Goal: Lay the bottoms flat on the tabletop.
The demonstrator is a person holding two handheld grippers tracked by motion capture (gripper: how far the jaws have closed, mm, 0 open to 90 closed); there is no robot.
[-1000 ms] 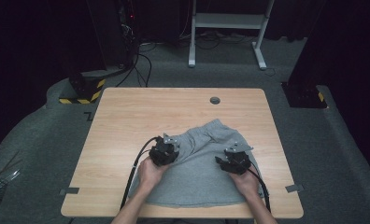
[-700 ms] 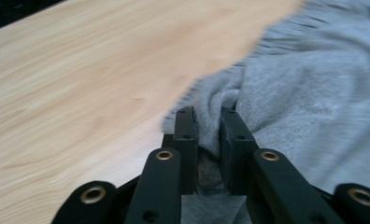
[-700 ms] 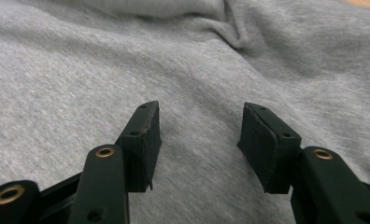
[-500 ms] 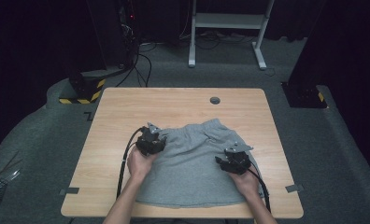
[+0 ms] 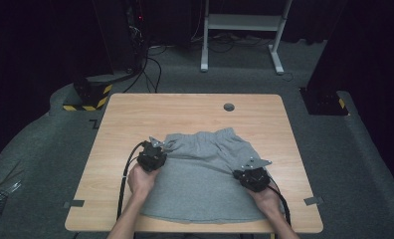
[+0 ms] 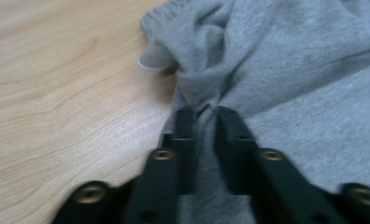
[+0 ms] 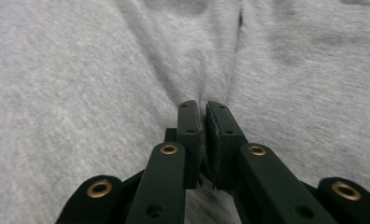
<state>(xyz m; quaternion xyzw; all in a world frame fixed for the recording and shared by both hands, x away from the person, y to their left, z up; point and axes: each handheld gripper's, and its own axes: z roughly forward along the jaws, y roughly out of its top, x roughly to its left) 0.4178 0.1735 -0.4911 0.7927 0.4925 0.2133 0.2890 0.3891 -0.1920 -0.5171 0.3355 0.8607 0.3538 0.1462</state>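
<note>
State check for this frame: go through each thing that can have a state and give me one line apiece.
grey shorts: spread mostly flat on the table, waistband end bunched and wrinkled.
left gripper: jaws have just been closing, pinching a fold of the shorts near the waistband corner.
right gripper: jaws have just been closing, nearly together on a pinch of the fabric.
table: bare wood around the shorts.

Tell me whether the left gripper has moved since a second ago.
Yes. The left gripper has shifted left, toward the table's left edge, from mid-shorts to the left side of the grey shorts.
</note>
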